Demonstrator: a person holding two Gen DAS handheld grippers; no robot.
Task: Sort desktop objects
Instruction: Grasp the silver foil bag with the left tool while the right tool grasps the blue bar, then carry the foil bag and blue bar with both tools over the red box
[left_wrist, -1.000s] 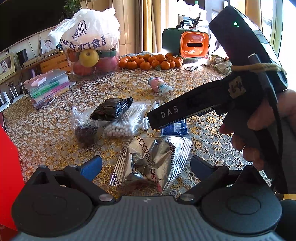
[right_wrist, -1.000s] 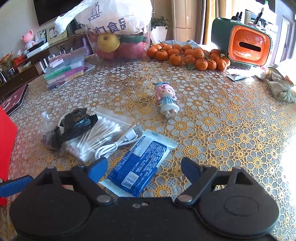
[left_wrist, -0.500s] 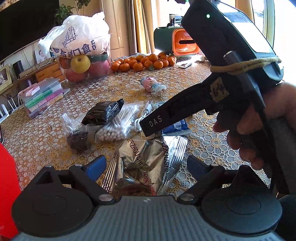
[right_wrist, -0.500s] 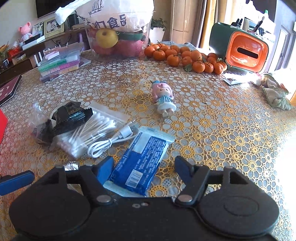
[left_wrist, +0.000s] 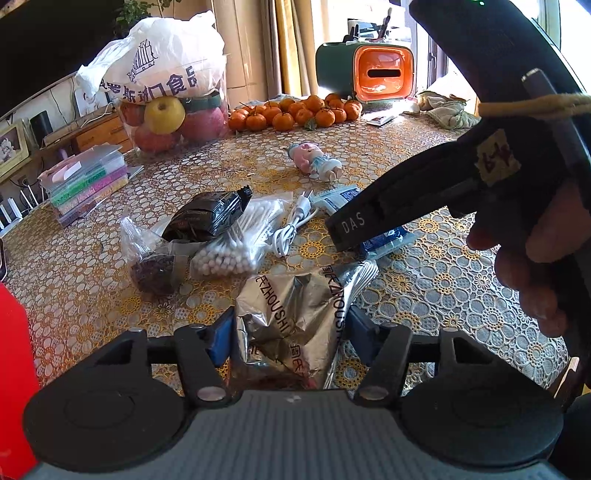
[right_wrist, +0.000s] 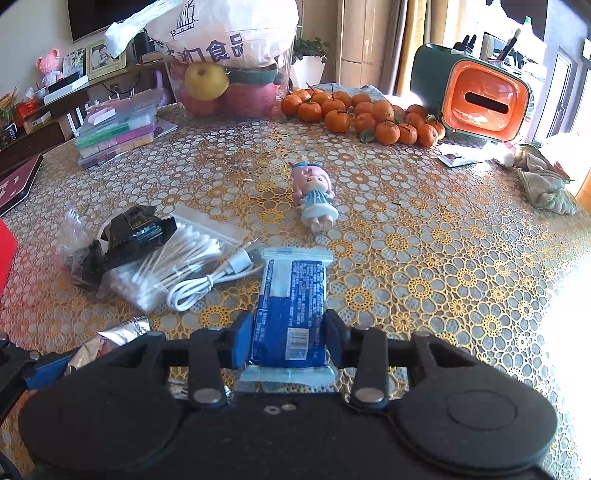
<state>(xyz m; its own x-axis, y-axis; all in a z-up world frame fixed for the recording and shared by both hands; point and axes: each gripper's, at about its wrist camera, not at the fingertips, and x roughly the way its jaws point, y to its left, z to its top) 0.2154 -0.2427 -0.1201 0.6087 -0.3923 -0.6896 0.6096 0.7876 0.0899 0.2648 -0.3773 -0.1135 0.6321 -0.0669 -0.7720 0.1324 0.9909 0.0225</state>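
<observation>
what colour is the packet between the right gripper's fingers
Blue with pale light-blue ends; the packet shows best in the right wrist view.

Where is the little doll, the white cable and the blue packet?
doll (right_wrist: 316, 197): right wrist view, on its striped dress.
white cable (right_wrist: 207, 282): right wrist view, on the looped cord.
blue packet (right_wrist: 291, 306): right wrist view, on its printed middle.

Open tablecloth (right_wrist: 443, 258) is left free to the right of the doll (right_wrist: 316, 199). The left side is crowded by the cotton swabs (right_wrist: 162, 266), white cable (right_wrist: 207, 280) and black packet (right_wrist: 135, 230). The far edge is blocked by tangerines (right_wrist: 362, 114) and a fruit bag (right_wrist: 229, 55).
</observation>
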